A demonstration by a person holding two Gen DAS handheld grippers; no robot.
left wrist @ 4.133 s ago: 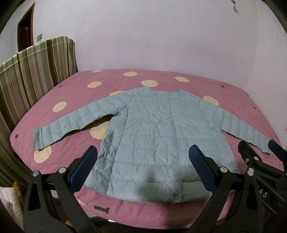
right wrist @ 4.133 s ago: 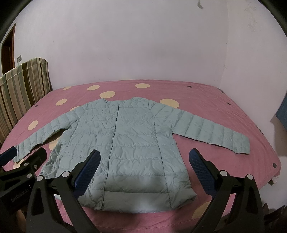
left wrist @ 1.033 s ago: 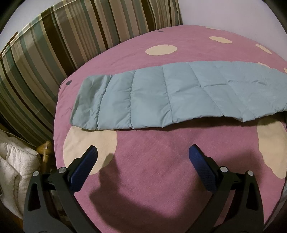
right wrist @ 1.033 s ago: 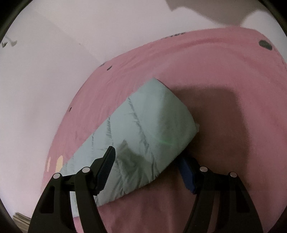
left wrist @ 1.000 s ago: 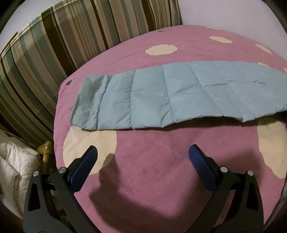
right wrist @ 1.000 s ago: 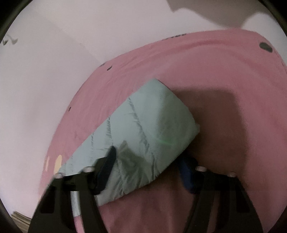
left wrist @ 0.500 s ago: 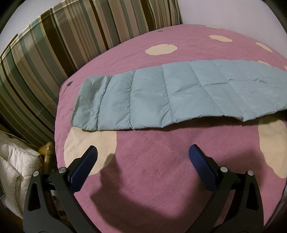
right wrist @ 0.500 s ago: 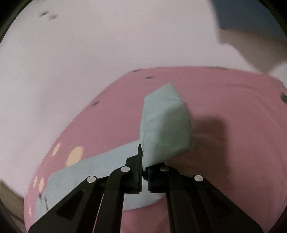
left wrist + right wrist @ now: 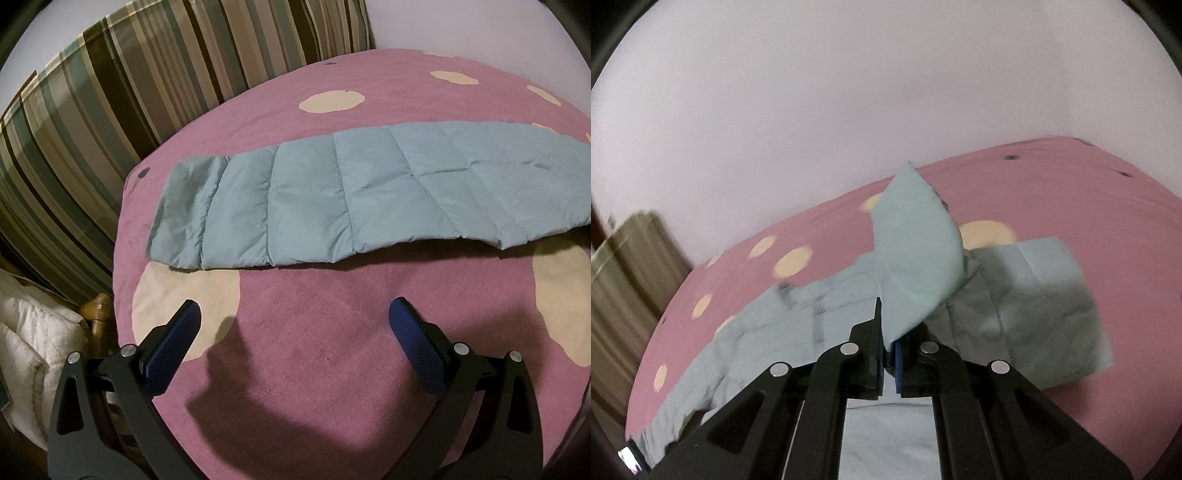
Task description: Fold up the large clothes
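A pale blue quilted jacket lies on a pink bed. In the left wrist view its left sleeve lies flat across the bed, cuff at the left. My left gripper is open and empty, hovering just short of the sleeve. In the right wrist view my right gripper is shut on the end of the right sleeve, which stands lifted above the jacket body. The rest of that sleeve trails to the right on the bed.
The pink bedcover has cream dots. A striped headboard stands at the left, with a white folded blanket and a wooden post beside the bed edge. A plain wall is behind the bed.
My right gripper closed on the right sleeve's end, lifted it and swung it over toward the jacket body. My left gripper stayed open and almost still before the left sleeve.
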